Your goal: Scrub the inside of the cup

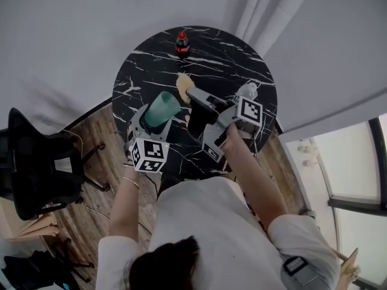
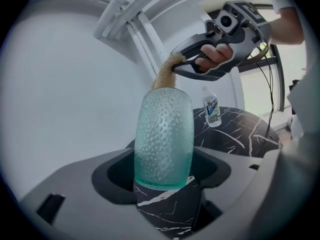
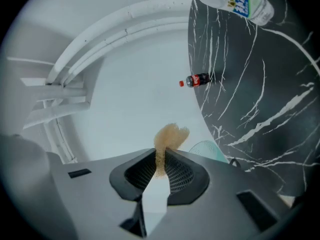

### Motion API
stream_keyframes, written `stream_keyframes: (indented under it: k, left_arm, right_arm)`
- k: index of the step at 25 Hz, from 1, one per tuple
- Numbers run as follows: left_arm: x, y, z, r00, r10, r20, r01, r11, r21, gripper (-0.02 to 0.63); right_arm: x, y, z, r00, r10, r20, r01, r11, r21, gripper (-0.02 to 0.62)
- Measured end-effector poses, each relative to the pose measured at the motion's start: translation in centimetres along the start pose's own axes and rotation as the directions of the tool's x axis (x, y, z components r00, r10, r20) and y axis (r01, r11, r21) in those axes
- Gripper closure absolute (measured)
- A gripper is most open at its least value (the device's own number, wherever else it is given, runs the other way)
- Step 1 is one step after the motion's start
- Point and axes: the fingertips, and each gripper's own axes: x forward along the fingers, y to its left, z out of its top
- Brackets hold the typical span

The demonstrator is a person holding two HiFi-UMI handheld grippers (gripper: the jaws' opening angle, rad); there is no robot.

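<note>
A ribbed green cup [image 1: 161, 109] [image 2: 164, 139] is held above the table, tilted, its mouth pointing away from me. My left gripper [image 1: 158, 116] [image 2: 164, 174] is shut on its lower body. My right gripper [image 1: 192, 93] [image 3: 161, 164] is shut on a tan sponge [image 1: 184, 87] [image 3: 168, 140]. The sponge [image 2: 167, 74] hangs just by the cup's mouth, outside it. In the right gripper view only a sliver of the cup's rim [image 3: 210, 150] shows, to the sponge's right. The cup's inside is hidden in every view.
The round black marble table [image 1: 242, 71] carries a cola bottle [image 1: 181, 43] [image 3: 198, 80] at its far edge and a clear water bottle [image 1: 247, 91] [image 2: 212, 110] at the right. A black chair [image 1: 36, 168] stands at the left on the wooden floor.
</note>
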Motion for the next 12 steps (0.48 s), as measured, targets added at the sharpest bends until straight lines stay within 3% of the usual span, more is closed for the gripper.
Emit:
stream_keyframes:
  k: [4,12]
  left_arm:
    - [0.3,-0.6,-0.7,1.0,-0.008,-0.014,0.007,0.998,-0.057,0.281]
    - [0.4,-0.9,-1.5,1.0,-0.002,-0.021,-0.001,0.988,-0.152,0.281]
  right_arm:
    - [-1.1,-0.4,1.1,0.999,-0.032,0.014,0.033,0.996,-0.08,0.528]
    - [-3.4,-1.8,3.4,0.994,-0.08,0.074,0.091,0.985,-0.15,0.528]
